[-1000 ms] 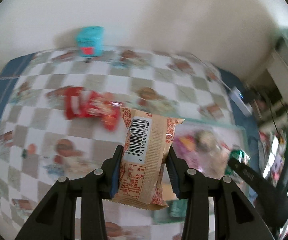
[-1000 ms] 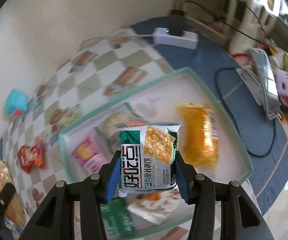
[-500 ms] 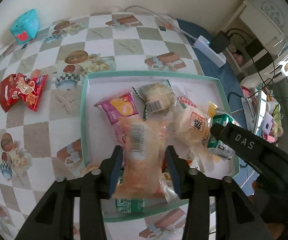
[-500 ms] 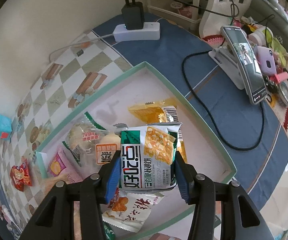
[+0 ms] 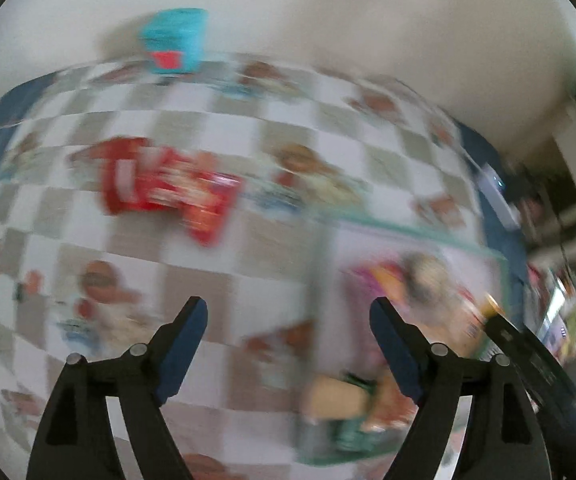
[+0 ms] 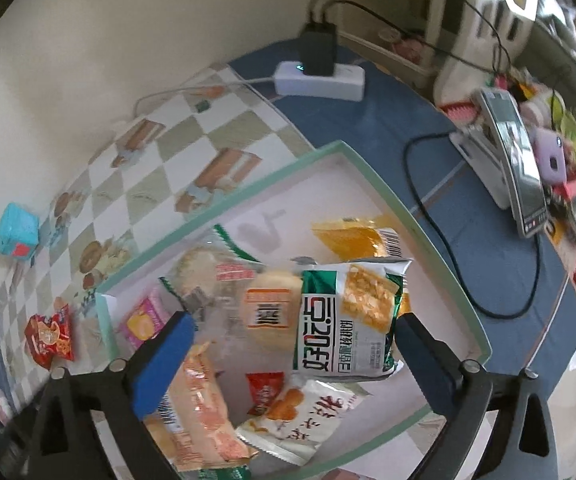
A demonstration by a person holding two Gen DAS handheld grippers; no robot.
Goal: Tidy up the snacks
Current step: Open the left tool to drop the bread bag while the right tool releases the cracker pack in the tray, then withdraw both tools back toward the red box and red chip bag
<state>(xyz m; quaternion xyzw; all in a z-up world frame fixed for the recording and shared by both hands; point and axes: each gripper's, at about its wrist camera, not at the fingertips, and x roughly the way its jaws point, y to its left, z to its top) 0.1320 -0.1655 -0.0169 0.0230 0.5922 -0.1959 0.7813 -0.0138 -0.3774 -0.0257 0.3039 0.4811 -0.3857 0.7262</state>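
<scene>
A: What did the left wrist camera show?
B: A heavy blur. The left gripper [image 5: 288,316] had its fingers spread wide with nothing between them. Red snack packets [image 5: 168,190] lay on the checked table [image 5: 88,248], a teal box [image 5: 174,40] stood at the far edge by the wall, and the tray [image 5: 407,228] sat to the right, its contents smeared.

A: And the right wrist camera?
B: The right gripper [image 6: 293,326] was spread wide too, gripping nothing. The green-and-white cracker pack [image 6: 345,320] sat just inside its right finger, over the other snacks in the tray [image 6: 391,200]. An orange packet [image 6: 200,404] lay at the near left, a yellow one [image 6: 351,240] further back. Beyond stood a power strip [image 6: 319,80] and a phone [image 6: 515,164]
</scene>
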